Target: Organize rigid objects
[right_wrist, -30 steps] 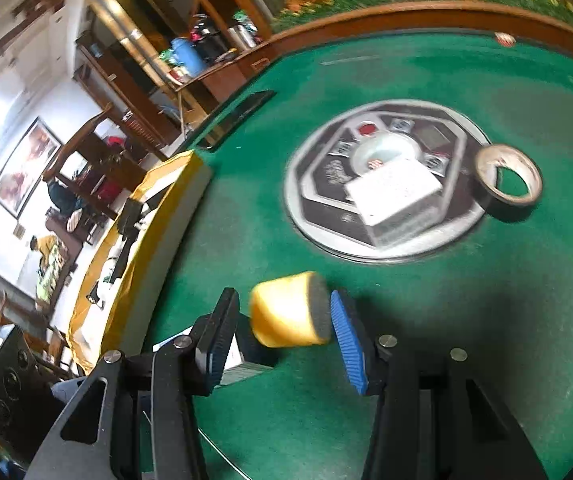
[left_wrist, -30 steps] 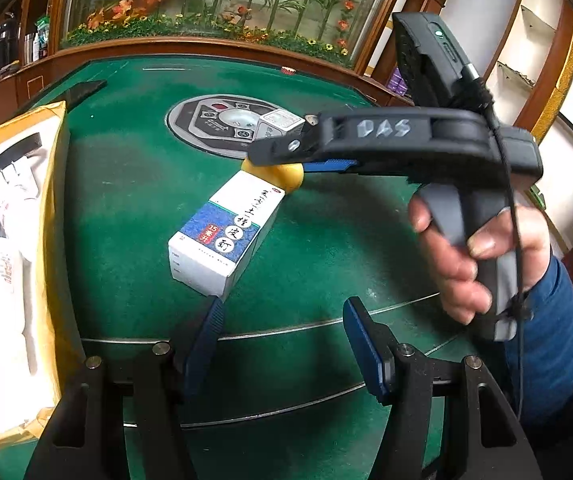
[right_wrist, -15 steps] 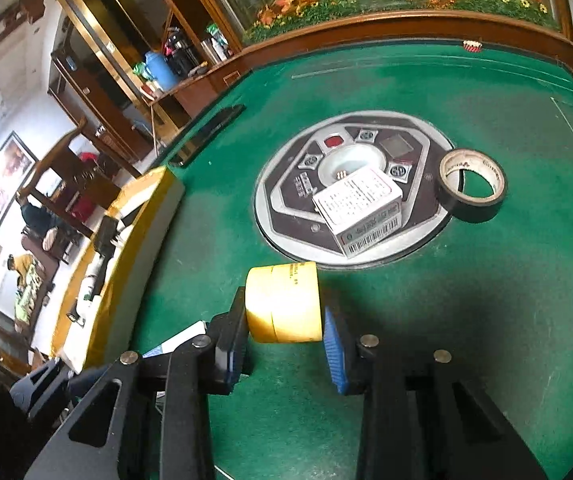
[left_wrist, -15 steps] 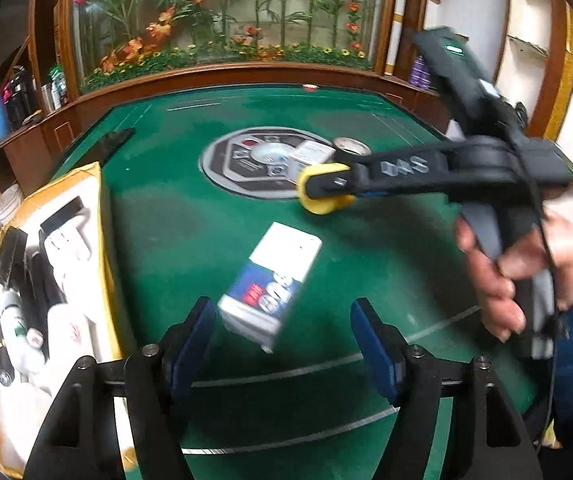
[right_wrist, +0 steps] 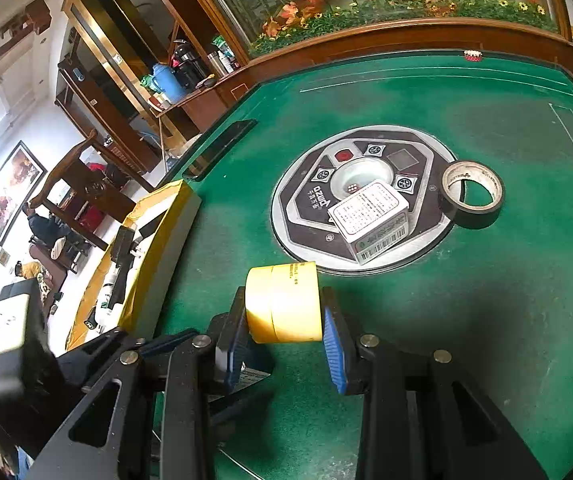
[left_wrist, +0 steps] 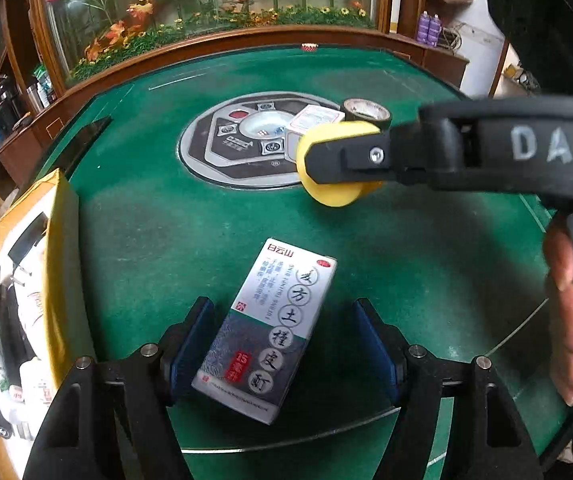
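On the green felt table [left_wrist: 426, 264], the right gripper [right_wrist: 286, 332] is clamped on the flat ends of a yellow tape roll [right_wrist: 284, 302], holding it clear of the surface, presumably for carrying to the yellow-edged box [right_wrist: 166, 232] at the left edge where other items already lie. The left gripper [left_wrist: 282, 344] straddles the medicine carton [left_wrist: 270, 328]. Its jaws stand apart, pads off the carton's sides, probably lining up a grasp across the narrow width.

Bare green surface [right_wrist: 506, 300] lies open toward its right edge. At its centre a white box [right_wrist: 370, 220] and black tape roll [right_wrist: 472, 194] block passage; a yellow-rimmed tray [right_wrist: 166, 232] lines the left edge.
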Tool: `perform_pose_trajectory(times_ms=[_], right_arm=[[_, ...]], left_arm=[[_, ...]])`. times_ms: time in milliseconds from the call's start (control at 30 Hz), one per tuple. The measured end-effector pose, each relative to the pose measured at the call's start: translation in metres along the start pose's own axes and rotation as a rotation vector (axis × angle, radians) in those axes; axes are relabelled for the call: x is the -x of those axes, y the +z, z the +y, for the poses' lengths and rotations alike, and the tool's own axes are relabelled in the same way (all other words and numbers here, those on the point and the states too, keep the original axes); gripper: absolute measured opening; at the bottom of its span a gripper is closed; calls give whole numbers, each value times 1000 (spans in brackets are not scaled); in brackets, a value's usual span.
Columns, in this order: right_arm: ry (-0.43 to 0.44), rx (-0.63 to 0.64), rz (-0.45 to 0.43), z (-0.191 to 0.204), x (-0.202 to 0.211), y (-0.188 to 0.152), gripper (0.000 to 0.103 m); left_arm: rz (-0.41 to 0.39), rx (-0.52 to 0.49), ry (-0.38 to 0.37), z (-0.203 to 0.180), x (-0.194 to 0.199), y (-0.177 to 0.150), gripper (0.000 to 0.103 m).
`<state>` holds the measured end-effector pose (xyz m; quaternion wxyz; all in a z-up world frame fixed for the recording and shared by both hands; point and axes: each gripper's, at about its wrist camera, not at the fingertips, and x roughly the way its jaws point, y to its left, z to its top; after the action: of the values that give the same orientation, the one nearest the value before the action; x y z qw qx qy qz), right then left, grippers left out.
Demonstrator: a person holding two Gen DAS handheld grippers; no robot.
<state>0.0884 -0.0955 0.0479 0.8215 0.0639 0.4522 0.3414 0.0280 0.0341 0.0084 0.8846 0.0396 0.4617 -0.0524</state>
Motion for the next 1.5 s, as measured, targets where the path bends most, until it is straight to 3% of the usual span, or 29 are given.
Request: perform_pose_trajectory(times_ms=[100, 167, 267, 1500], right_arm=[[-3, -3, -2, -1, 0, 0, 33], [-5, -7, -4, -1, 0, 1, 33], [-8, -11, -8, -2, 1, 2, 33], [-8, -28, -31, -6, 5, 3, 33]], left_arm=[[-1, 8, -25, -1, -1, -3, 59], [-6, 14, -27, -2, 2, -5, 44], [-13, 14, -27, -6, 7, -10, 36], [-18, 4, -34, -21, 16, -22, 36]])
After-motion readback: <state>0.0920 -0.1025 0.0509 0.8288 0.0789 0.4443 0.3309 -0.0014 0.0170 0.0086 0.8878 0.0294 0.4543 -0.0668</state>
